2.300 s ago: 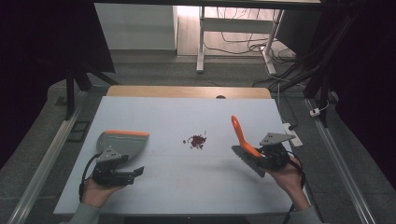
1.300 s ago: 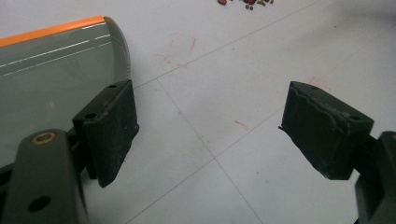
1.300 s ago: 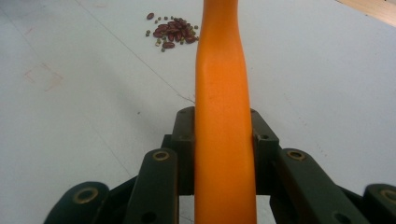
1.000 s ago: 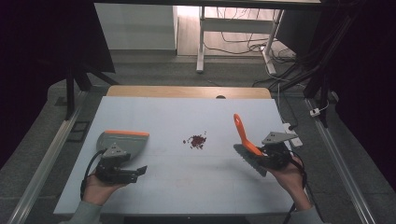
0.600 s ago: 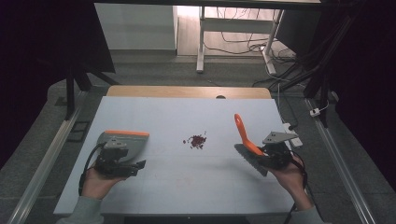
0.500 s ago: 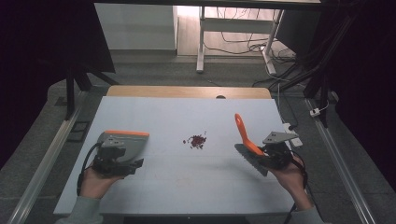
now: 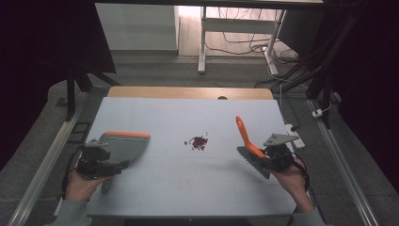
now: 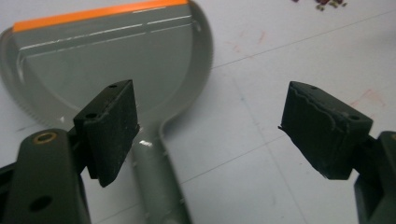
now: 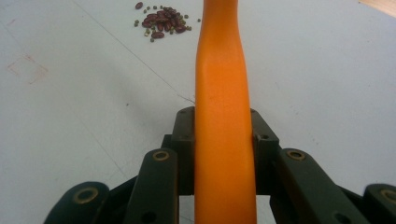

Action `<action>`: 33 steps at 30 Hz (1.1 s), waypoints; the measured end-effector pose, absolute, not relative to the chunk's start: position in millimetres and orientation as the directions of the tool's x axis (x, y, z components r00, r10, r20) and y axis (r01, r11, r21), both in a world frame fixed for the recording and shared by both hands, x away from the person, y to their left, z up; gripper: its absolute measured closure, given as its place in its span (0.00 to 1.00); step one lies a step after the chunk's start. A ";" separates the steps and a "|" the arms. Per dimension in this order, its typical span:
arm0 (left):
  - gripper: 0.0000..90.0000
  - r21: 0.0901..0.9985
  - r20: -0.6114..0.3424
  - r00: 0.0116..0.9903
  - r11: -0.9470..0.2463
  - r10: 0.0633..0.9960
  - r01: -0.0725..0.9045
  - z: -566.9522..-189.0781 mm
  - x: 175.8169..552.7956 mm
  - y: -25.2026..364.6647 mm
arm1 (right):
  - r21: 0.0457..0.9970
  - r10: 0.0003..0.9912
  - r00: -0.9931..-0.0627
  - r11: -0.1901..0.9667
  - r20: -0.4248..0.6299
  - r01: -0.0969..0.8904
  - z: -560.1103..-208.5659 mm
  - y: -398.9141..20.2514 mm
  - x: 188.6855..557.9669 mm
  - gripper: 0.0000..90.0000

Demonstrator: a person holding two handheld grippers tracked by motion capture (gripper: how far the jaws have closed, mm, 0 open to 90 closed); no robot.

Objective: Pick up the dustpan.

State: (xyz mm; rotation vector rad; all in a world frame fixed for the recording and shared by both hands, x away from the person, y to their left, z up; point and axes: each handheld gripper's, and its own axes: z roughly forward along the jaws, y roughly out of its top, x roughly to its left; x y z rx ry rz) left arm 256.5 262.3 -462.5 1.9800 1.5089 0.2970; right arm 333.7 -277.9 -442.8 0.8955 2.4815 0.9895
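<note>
A grey dustpan (image 7: pixel 123 145) with an orange lip lies flat at the table's left. My left gripper (image 7: pixel 109 163) hovers over its handle (image 8: pixel 156 179) and is open. The jaws stand wide apart, and the handle runs just inside the left pad (image 8: pixel 112 126) without being pinched. On the right, my right gripper (image 7: pixel 269 154) is shut on the orange handle (image 9: pixel 223 88) of a brush (image 7: pixel 245 136). The handle slants up and away, with the dark bristles (image 7: pixel 254 164) low by the table. A small pile of red and green beans (image 7: pixel 198 141) lies at mid-table, ahead of the brush (image 9: pixel 161 21).
The pale blue table (image 7: pixel 188 183) ends in a wooden strip (image 7: pixel 188 92) at the far side. Metal rails run along both sides, and a white power strip (image 7: pixel 294 134) lies off the right edge. Dark floor and desk legs lie beyond.
My left hand has shifted left and slightly away, bringing the open gripper over the dustpan's handle. The dustpan, beans and right gripper with the brush have stayed put.
</note>
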 end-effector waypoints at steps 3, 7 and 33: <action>0.22 0.574 -0.186 0.294 -0.138 0.938 0.807 -466.3 258.5 268.1 | 0.704 0.657 -0.751 0.563 -0.063 0.433 -443.5 -276.7 333.9 0.78; 0.21 0.555 -0.193 0.273 -0.125 0.943 0.823 -470.7 260.2 271.9 | 0.697 0.655 -0.752 0.570 -0.066 0.435 -444.8 -277.1 334.9 0.78; 0.18 0.423 -0.240 0.191 -0.074 0.952 0.903 -511.9 271.7 277.0 | 0.690 0.656 -0.752 0.575 -0.068 0.440 -448.3 -274.1 334.7 0.78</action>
